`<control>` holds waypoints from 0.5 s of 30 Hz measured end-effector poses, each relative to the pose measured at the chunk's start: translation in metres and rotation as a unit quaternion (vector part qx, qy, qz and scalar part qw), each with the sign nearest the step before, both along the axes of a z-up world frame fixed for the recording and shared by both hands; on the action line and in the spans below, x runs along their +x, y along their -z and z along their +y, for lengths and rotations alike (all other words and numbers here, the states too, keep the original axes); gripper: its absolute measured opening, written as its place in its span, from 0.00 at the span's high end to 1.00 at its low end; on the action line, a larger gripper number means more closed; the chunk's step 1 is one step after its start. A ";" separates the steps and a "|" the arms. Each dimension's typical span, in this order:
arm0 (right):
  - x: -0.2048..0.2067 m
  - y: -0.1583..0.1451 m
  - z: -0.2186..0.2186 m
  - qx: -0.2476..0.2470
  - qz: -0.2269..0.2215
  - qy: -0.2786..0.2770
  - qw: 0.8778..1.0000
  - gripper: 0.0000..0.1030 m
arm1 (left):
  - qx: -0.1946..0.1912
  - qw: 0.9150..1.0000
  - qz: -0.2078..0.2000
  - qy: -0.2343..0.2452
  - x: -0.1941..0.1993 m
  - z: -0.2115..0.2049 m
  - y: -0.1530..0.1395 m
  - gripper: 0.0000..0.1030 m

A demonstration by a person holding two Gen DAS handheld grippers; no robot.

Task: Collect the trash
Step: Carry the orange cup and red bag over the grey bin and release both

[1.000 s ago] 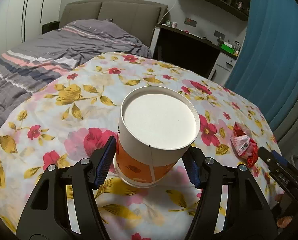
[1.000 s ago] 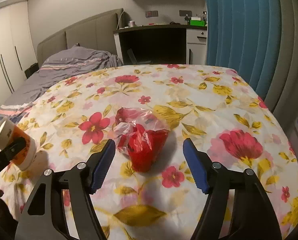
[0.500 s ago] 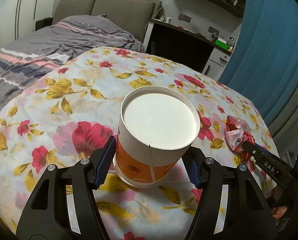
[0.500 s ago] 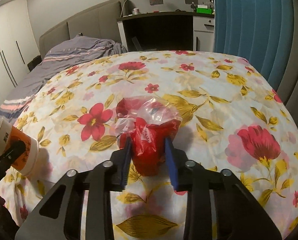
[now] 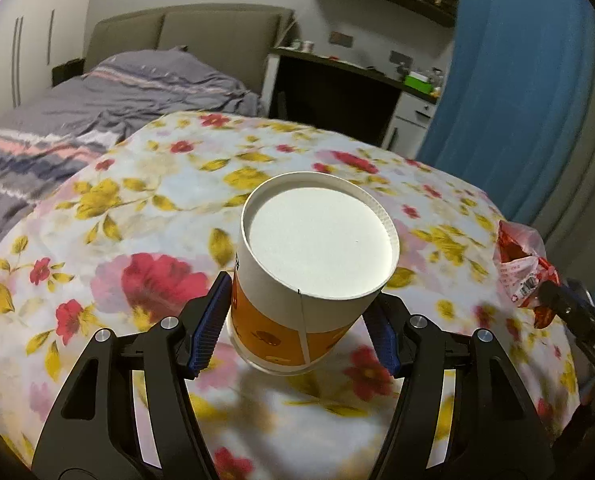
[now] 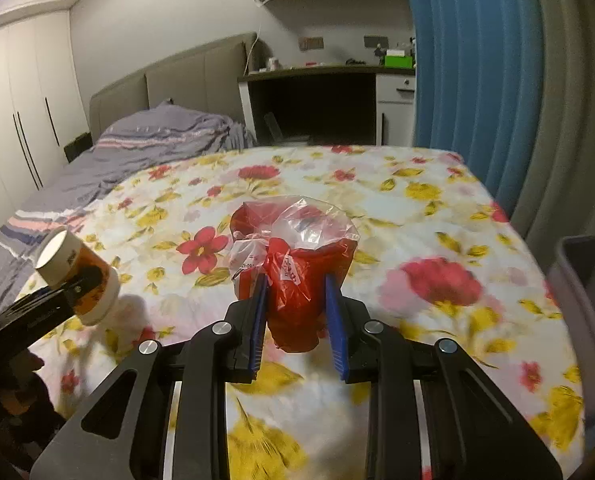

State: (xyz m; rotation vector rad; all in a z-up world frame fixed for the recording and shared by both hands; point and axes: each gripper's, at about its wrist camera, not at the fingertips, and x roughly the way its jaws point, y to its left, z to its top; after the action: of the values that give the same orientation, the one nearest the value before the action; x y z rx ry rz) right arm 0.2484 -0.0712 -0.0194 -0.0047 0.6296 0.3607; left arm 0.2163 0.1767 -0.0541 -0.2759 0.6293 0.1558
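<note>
The left gripper (image 5: 299,326) clamps an orange-and-white paper cup (image 5: 309,280) between its blue pads, one pad pressed on each side of the cup's lower wall. The cup is held tilted, its white flat bottom turned up and toward the camera, and its rim end low, just above the flower-printed cloth (image 5: 145,216) that covers the table. In the right wrist view the same cup (image 6: 77,270) sits at the near left, raised off the cloth with its shadow beneath it.

The right gripper (image 6: 297,324) has just been closing, and its blue pads now squeeze a crumpled red plastic wrapper with a clear film top (image 6: 293,264). The red lower part of the wrapper sits pinched between the pads, while the clear, puffed part and a white printed label stick out beyond the fingertips on the far side. In the left wrist view this wrapper (image 5: 519,268) shows at the right edge, at the tip of the other tool's black finger.

A grey plastic bin (image 6: 589,304) stands just off the table's right edge. Beyond the table lie a bed with grey striped bedding (image 6: 153,144), a dark desk (image 6: 317,96) and a blue curtain (image 6: 473,80).
</note>
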 end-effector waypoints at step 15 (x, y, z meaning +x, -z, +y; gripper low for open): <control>-0.065 -0.035 -0.108 0.021 -0.059 0.059 0.996 0.72 | 0.021 0.990 -0.035 0.132 -0.021 -0.133 -0.046 0.39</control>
State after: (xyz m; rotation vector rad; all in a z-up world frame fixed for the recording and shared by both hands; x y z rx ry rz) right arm 0.1836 -0.1789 0.0151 0.0501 0.5024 0.2565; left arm 0.1953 0.0439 -0.0079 -0.1545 0.5874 -0.0955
